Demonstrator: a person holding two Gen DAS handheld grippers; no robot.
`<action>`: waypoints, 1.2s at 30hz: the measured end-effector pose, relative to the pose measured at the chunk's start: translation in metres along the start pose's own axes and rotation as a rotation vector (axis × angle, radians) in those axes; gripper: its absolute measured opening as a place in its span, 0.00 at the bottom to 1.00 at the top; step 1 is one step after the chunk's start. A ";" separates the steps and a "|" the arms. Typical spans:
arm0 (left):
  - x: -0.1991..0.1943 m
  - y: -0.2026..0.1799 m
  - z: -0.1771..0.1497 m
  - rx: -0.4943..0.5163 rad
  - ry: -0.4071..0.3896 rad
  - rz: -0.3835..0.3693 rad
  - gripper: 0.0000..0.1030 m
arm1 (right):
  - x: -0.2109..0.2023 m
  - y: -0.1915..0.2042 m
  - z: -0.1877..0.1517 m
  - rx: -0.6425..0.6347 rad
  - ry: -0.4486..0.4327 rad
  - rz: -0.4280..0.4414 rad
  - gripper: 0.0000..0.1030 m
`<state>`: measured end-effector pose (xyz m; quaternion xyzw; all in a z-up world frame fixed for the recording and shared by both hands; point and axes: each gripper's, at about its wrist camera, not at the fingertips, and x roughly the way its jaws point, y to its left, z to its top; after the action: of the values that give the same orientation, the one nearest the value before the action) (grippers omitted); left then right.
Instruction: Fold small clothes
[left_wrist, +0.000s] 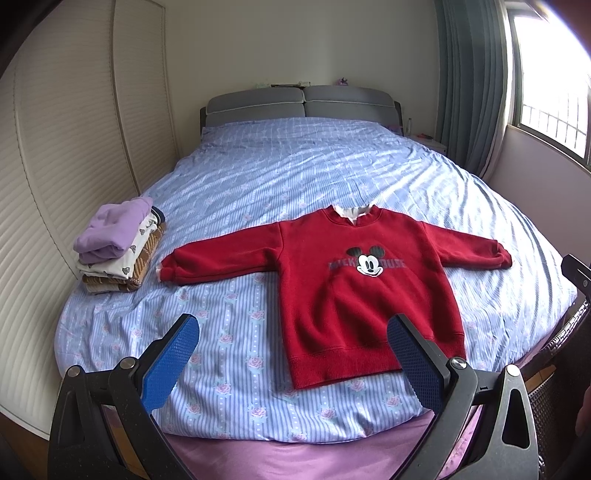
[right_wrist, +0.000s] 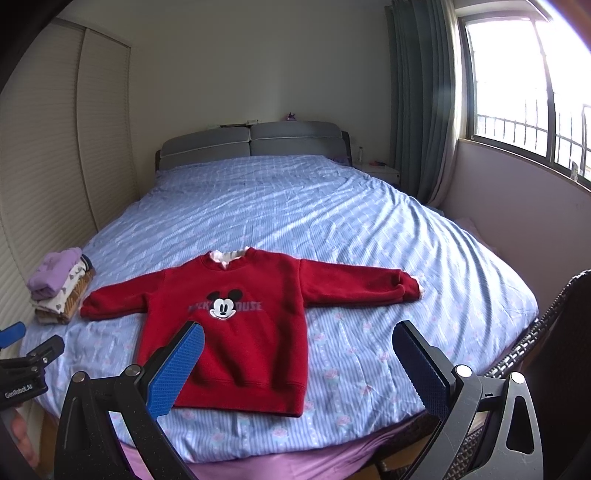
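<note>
Red child's sweatshirt (left_wrist: 369, 291) spread flat, face up, on the near part of the bed (left_wrist: 295, 166), with a cartoon mouse face and grey lettering on the chest, a pale inner collar showing at the neck, ribbed hem, and pale lining peeking out at both cuffs. Lies on a blue striped sheet (right_wrist: 369, 229) with small flower print, wrinkled toward the far right. Near the left edge, well apart from the left sleeve, a stack of folded clothes (left_wrist: 118, 247), lilac piece on top. Grey padded headboard (right_wrist: 251, 144) at the far end, curtain (right_wrist: 417, 110) and bright window (right_wrist: 524, 92) on the right, dark wicker edge (right_wrist: 535, 332) at the near right. Nothing lying on the garment. Collar pointing far, hem near; body axis running near to far, sleeves stretched out left and right. Left gripper (left_wrist: 291, 365) hovering above the near bed edge, jaws wide apart, holding nothing. Right gripper (right_wrist: 297, 369) likewise above the hem, jaws wide apart and empty.
</note>
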<state>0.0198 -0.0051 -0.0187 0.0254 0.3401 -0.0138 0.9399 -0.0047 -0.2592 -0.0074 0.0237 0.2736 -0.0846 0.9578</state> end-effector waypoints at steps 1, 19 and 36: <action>0.003 -0.001 0.001 -0.001 0.001 0.001 1.00 | 0.002 -0.001 0.001 0.001 0.002 0.000 0.99; 0.122 -0.083 0.064 0.013 -0.079 -0.029 1.00 | 0.110 -0.055 0.022 0.129 -0.034 -0.099 0.99; 0.277 -0.253 0.098 0.095 -0.108 -0.108 1.00 | 0.285 -0.217 -0.010 0.512 0.102 -0.297 0.70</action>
<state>0.2846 -0.2662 -0.1308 0.0507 0.2885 -0.0821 0.9526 0.1905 -0.5140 -0.1658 0.2282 0.2917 -0.2887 0.8829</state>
